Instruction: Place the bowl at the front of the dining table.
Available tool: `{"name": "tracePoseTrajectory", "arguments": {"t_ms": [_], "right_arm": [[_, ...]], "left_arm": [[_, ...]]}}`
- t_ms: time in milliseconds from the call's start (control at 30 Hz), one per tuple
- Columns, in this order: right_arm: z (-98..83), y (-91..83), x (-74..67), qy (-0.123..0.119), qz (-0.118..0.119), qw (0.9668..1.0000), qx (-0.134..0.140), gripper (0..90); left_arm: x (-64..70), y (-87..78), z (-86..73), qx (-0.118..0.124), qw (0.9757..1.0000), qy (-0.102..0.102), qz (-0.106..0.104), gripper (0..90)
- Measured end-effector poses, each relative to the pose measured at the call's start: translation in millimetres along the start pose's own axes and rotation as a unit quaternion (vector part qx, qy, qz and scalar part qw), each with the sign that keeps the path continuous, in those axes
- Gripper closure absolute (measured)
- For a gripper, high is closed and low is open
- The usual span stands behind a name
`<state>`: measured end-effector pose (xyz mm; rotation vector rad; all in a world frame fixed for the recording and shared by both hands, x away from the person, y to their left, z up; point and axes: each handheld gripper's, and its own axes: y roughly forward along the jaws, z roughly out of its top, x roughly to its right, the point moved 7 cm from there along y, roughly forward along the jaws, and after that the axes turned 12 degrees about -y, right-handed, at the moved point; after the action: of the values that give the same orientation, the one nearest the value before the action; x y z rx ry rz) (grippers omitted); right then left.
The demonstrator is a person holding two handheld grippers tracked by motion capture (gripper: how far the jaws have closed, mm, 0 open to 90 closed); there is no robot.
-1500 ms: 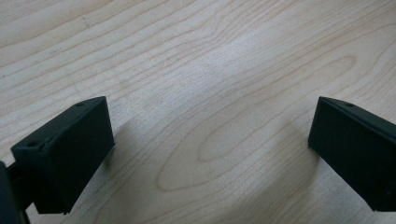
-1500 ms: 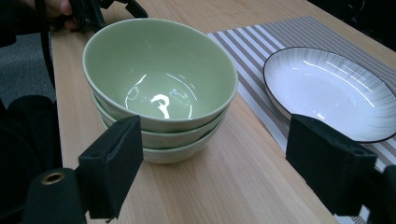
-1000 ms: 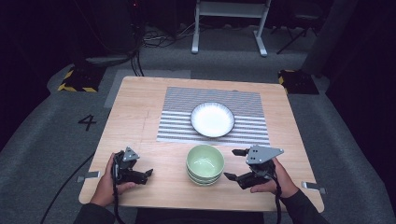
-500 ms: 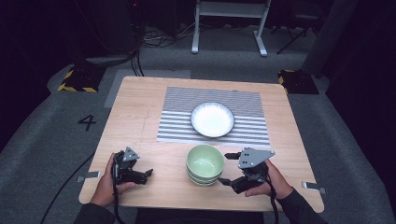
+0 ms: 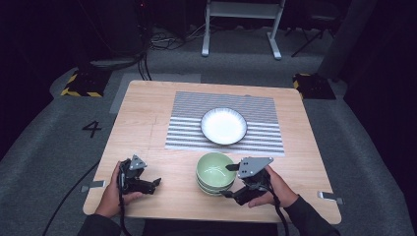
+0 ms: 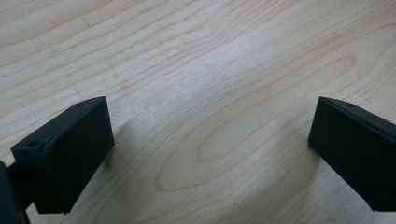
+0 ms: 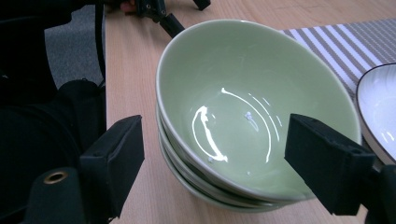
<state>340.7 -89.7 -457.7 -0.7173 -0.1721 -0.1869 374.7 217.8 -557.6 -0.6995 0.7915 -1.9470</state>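
A stack of pale green bowls (image 5: pixel 214 172) stands on the wooden table (image 5: pixel 142 113) near its front edge. In the right gripper view the top bowl (image 7: pixel 252 70) is empty and glossy. My right gripper (image 5: pixel 227 181) is at the stack's right side and open. Its jaws (image 7: pixel 215 135) stand wide, one on each side of the stack's near rim, gripping nothing. My left gripper (image 5: pixel 154 185) rests at the front left, open, pointing right. Bare wood lies between its jaws (image 6: pixel 210 121).
A white plate with a dark rim (image 5: pixel 223 126) sits on a grey striped placemat (image 5: pixel 187 123) behind the bowls; the plate's edge (image 7: pixel 380 107) is just right of the stack. Tape tabs mark the table's front corners. Dark floor and cables surround the table.
My right gripper has moved left, up to the bowl stack, so its jaws now straddle the near rim. The left gripper, the bowls and the plate have not moved.
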Motion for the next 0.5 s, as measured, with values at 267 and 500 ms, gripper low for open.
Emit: {"name": "tracePoseTrajectory", "arguments": {"t_ms": [267, 500], "right_arm": [[2.1, 13.6, -3.7, -0.006, 0.019, 0.9997, -0.013, 21.3], [2.9, 21.4, -4.7, -0.013, 0.04, 0.9989, -0.021, 37.0]], "left_arm": [[0.0, 0.1, 0.0, 0.0, 1.0, 0.0, 0.0, 0.1], [0.0, 0.0, 0.0, 0.0, 1.0, 0.0, 0.0, 0.1]]}}
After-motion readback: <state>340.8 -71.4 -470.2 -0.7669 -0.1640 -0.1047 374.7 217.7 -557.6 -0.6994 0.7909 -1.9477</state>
